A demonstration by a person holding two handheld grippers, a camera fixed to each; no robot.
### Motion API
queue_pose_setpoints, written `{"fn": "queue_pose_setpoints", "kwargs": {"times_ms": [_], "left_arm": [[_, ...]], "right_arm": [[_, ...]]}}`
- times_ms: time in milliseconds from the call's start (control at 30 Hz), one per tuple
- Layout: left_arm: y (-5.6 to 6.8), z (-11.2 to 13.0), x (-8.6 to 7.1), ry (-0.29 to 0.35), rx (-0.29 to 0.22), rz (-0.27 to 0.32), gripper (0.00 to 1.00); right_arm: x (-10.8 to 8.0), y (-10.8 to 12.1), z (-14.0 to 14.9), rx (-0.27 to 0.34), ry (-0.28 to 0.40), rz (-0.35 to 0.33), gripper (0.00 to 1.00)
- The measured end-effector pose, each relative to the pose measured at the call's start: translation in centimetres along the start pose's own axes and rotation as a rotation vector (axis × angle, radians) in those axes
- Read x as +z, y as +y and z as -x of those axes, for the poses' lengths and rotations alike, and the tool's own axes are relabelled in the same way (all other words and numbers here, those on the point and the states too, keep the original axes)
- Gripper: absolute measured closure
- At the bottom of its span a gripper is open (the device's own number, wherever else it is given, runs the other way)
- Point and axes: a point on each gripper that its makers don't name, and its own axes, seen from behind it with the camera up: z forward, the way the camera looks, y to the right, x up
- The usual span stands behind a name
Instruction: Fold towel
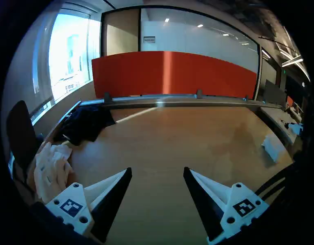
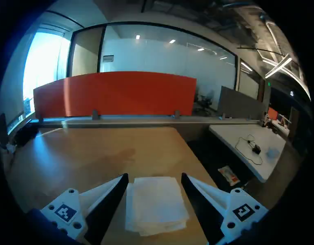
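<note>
A folded white towel (image 2: 156, 203) lies on the wooden table (image 2: 95, 155) near its right edge, directly between the spread fingers of my right gripper (image 2: 154, 177), which is open and not touching it. The same folded towel (image 1: 274, 146) shows at the far right of the left gripper view. My left gripper (image 1: 157, 170) is open above bare table (image 1: 169, 139) with nothing between its fingers. A crumpled pile of pale towels (image 1: 52, 165) sits at the left, just beyond the left gripper's left finger (image 1: 110, 192).
A heap of dark cloth (image 1: 85, 122) lies at the table's back left. An orange divider panel (image 1: 173, 73) runs along the far edge. A dark chair back (image 1: 20, 134) stands at the left. A white desk (image 2: 246, 151) with a cable stands to the right across a gap.
</note>
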Motion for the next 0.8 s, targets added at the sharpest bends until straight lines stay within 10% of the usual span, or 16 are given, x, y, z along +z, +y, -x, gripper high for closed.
{"fn": "queue_pose_setpoints", "kwargs": {"times_ms": [800], "left_arm": [[-2.0, -6.4, -0.3, 0.236, -0.066, -0.027, 0.06]], "right_arm": [[-1.6, -6.5, -6.0, 0.041, 0.162, -0.067, 0.00]]}}
